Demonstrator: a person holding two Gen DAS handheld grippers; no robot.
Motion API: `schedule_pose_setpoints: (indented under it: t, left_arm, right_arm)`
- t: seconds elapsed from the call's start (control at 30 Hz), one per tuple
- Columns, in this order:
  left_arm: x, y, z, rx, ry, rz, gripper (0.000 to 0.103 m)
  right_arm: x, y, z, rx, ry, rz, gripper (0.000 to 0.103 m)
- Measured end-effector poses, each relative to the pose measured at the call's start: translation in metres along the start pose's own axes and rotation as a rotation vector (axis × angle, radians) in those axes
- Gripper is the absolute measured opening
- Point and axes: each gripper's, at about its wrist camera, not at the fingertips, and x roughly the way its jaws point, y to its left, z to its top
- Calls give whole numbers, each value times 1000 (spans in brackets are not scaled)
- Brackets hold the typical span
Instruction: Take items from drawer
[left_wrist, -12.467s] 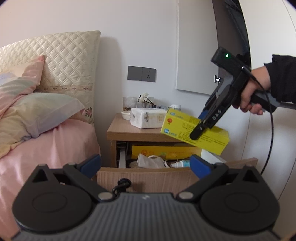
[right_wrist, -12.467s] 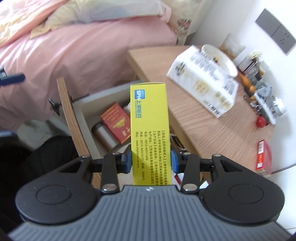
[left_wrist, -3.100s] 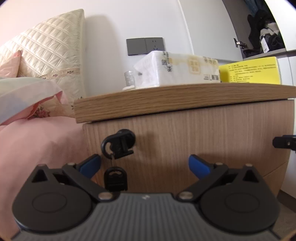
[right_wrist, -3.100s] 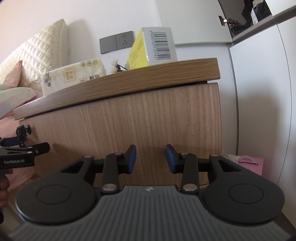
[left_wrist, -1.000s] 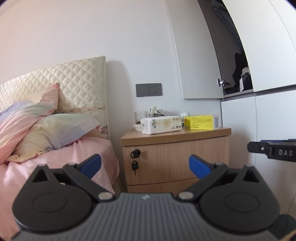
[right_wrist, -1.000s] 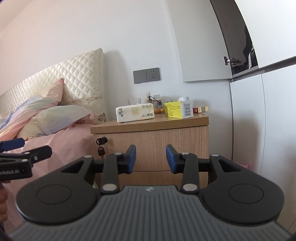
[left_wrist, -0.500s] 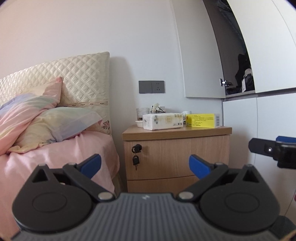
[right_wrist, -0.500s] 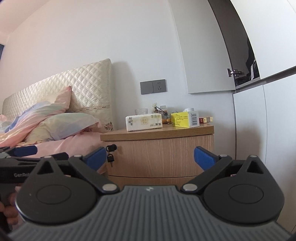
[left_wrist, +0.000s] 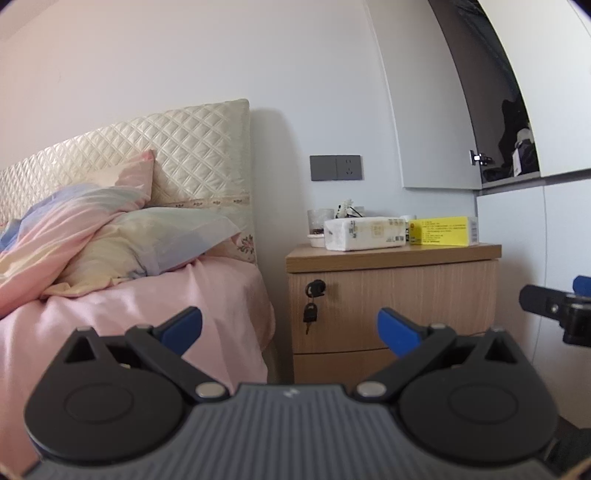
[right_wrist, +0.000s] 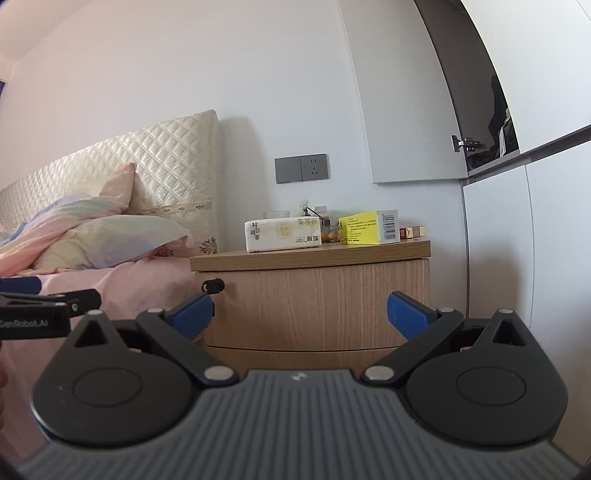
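We hold the left gripper (left_wrist: 289, 328) and right gripper (right_wrist: 300, 311) spread wide and empty, well back from the nightstand (right_wrist: 314, 295). Its drawer (left_wrist: 391, 299) sits closed; the yellow box (right_wrist: 364, 228) rests on top, beside the tissue pack (right_wrist: 282, 235).

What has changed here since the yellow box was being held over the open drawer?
The yellow box was let go and now lies on the nightstand, beside the tissue pack. The drawer has been shut. Both tools, left and right, backed away and stand open and empty. The tissue pack stayed where it was.
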Motion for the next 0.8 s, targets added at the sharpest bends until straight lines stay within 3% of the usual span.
schedule_pose_setpoints:
  t: [0.43,0.8]
  left_arm:
    - [20,-1,-24,18,84,-4,103]
    - [23,2,-28,4,106,1,103]
  right_arm:
    - [8,3,-19,-36,-10,-33,103]
    - [13,5,-23,-38,-13,-32,103]
